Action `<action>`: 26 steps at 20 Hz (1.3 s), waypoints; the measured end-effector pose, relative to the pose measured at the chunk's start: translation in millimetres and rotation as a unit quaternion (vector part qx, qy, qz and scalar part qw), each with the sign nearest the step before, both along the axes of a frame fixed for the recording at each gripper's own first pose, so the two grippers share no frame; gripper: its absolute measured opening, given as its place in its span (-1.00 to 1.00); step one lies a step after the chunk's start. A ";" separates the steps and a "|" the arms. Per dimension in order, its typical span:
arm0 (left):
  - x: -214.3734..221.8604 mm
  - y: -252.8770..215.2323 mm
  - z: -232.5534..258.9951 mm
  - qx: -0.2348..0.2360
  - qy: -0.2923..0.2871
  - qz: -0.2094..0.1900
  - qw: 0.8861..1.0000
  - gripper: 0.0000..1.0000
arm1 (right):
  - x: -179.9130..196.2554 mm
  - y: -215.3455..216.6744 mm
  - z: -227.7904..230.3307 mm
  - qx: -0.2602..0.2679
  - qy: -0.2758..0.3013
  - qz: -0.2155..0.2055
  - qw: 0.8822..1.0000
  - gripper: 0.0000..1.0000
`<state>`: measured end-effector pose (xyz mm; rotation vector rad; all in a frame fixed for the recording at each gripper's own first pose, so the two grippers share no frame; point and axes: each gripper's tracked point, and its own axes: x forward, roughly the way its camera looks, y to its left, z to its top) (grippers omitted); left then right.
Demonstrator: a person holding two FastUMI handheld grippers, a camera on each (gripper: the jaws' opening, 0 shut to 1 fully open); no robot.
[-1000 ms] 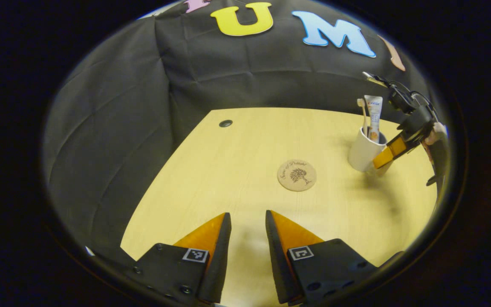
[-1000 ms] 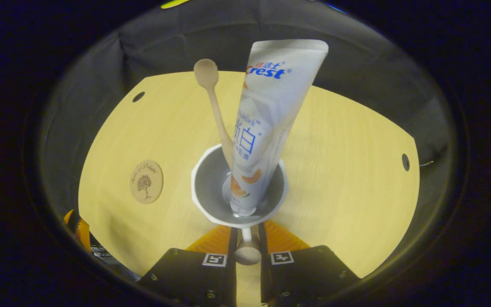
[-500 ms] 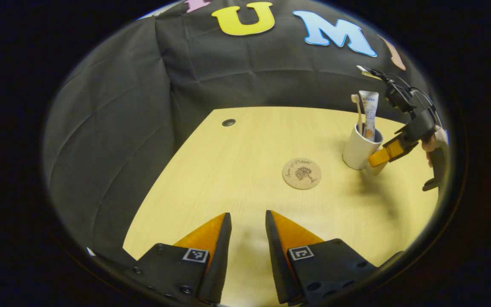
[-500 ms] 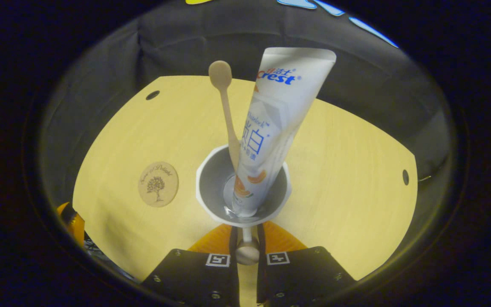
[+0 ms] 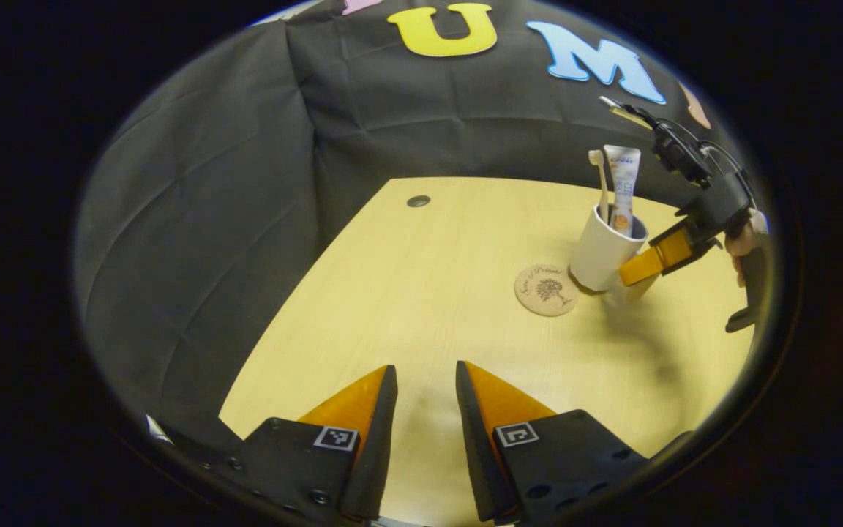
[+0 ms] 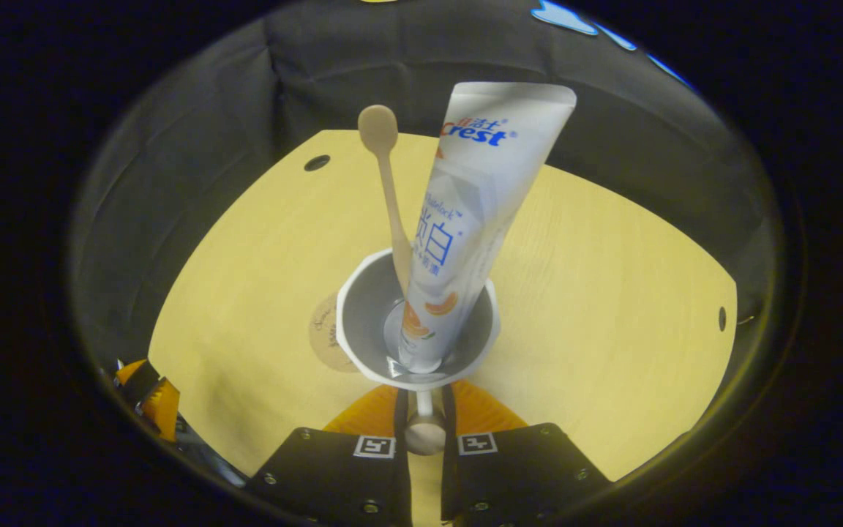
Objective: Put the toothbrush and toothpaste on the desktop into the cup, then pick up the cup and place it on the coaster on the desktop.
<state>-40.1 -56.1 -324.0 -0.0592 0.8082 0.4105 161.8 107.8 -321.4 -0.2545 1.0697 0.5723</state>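
Between right gripper [image 6: 421,410] jaws: cup [image 6: 363,322] handle; coaster [image 5: 546,290] beside.

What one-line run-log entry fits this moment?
right gripper: shut on white ceramic cup handle | cup: beside round cork coaster | left gripper: open

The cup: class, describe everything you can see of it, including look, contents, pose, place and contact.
The plain white, ceramic-looking cup has a wide rim and grey-shaded inside. A beige toothbrush and a white toothpaste tube stand in it. The right tongs pinch its handle, holding it tilted beside the round cork coaster over the pale wooden desktop.
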 end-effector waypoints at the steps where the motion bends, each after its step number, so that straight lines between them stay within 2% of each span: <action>1: -1.1 -4.2 -1.8 0.000 0.001 0.005 1.000 0.08 | -1.1 6.1 1.4 0.001 0.000 0.005 1.000 -0.68; 2: -2.8 -7.2 -2.8 -0.001 0.001 0.009 1.000 0.08 | -2.3 10.6 2.4 0.002 0.001 0.010 1.000 -0.60; 3: -3.8 -10.7 -2.8 -0.001 0.000 0.014 1.000 0.08 | -4.1 14.9 3.3 0.003 0.002 0.014 1.000 -0.68; 10: -12.0 -23.2 2.2 -0.004 0.003 0.037 0.999 0.08 | -7.0 46.6 -18.0 -0.006 0.007 0.038 0.999 -0.68; 13: -12.3 -24.8 5.5 -0.005 0.002 0.044 0.999 0.08 | -6.2 40.9 -13.9 -0.011 0.012 0.042 0.999 -0.68; 14: -11.1 -25.4 7.4 -0.005 0.002 0.046 0.999 0.08 | -4.5 41.8 -13.8 -0.013 0.013 0.044 0.999 -0.60; 17: -6.5 -26.6 13.2 -0.005 0.001 0.047 0.999 0.08 | -1.8 40.6 -7.5 -0.022 0.012 0.045 0.999 -0.60; 18: -6.5 -24.5 12.1 -0.004 0.000 0.047 0.999 0.08 | -2.0 40.2 -9.9 -0.025 0.012 0.044 0.999 -0.68; 22: -9.6 -20.5 12.3 -0.006 -0.003 0.046 0.999 0.08 | -5.5 38.1 -13.7 -0.027 0.015 0.037 0.999 -0.67; 23: -8.6 -21.1 12.7 -0.006 -0.003 0.046 0.999 0.08 | -4.6 38.0 -13.7 -0.029 0.014 0.037 0.999 -0.58; 24: -7.0 -23.3 13.0 -0.007 -0.004 0.045 0.999 -0.02 | -4.3 37.4 -13.8 -0.029 0.013 0.037 0.999 -0.66; 25: -5.5 -25.3 13.4 -0.009 -0.004 0.043 0.999 0.08 | -4.2 36.6 -13.5 -0.030 0.012 0.037 0.999 -0.61; 26: -5.4 -26.1 14.6 -0.009 -0.005 0.041 0.999 -0.02 | -3.8 36.9 -13.3 -0.031 0.012 0.036 0.999 -0.61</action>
